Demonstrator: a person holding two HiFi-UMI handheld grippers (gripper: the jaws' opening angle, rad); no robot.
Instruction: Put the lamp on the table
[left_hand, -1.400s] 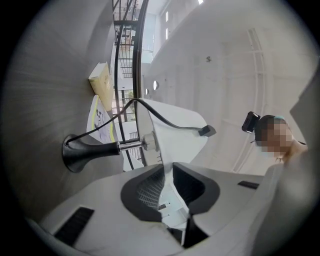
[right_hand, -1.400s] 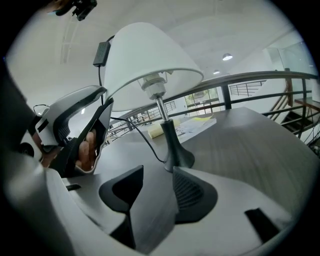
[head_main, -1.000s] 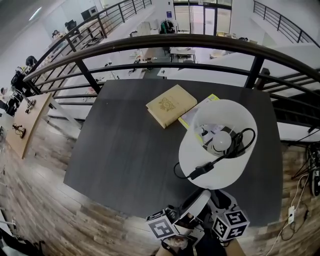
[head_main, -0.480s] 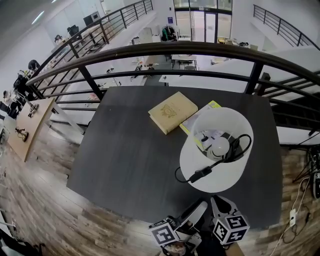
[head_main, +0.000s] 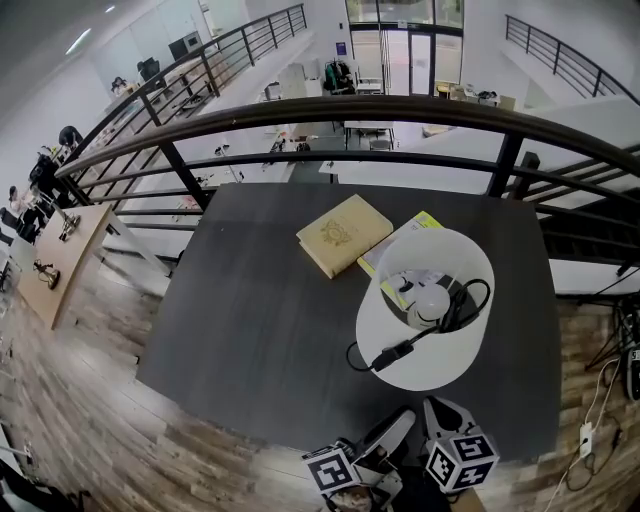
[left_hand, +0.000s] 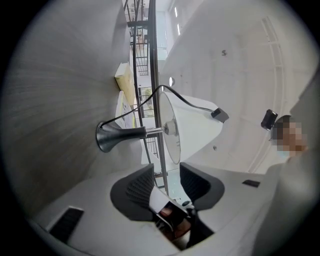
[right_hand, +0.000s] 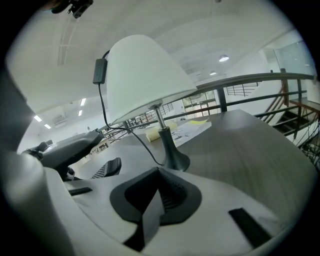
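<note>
While the left tool gapes empty, the lamp stands just ahead.

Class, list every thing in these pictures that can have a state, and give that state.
Lamp: upright on the table, held by neither gripper.
Cord: draped over the lamp.
Book: closed, lying flat.
Left gripper: open, empty.
Right gripper: jaws just closed, shut with nothing between them.
</note>
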